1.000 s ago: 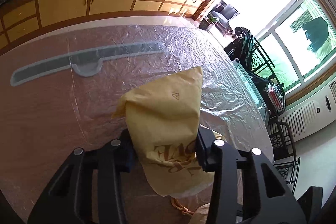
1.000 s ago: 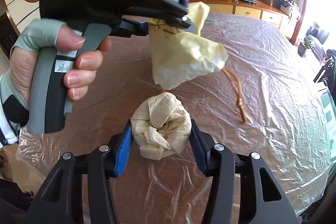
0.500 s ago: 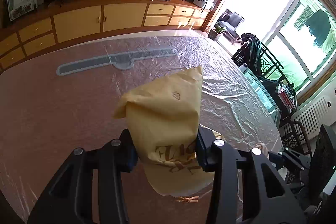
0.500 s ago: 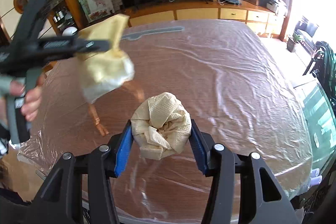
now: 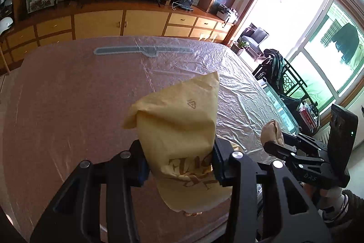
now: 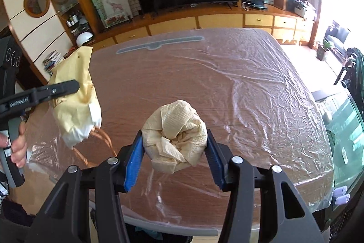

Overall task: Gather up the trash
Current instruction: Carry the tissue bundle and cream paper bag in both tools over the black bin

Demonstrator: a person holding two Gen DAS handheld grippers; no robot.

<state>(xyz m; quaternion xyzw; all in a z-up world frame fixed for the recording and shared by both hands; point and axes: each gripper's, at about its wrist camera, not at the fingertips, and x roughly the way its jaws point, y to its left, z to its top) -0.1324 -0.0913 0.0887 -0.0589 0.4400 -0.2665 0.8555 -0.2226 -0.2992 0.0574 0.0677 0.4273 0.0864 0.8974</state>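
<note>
Between left claw (image 5: 179, 165) pads, crumpled yellow paper bag (image 5: 179, 129) is gripped; right claw (image 6: 174, 152) is clamping wadded beige napkin (image 6: 175, 136); carrying both, next needs a bin.

Paper bag (image 5: 179, 129) in left tongs (image 5: 179, 167), left of napkin wad (image 6: 175, 136) in right tongs (image 6: 174, 156), both above table (image 6: 250, 88).

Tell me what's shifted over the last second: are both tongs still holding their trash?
The left tongs carried the yellow bag from right in front of the right-wrist camera off to its left, near the table's edge; its cord came up off the table and now dangles. Nothing was released. The right tongs stay clamped on the paper wad.
</note>
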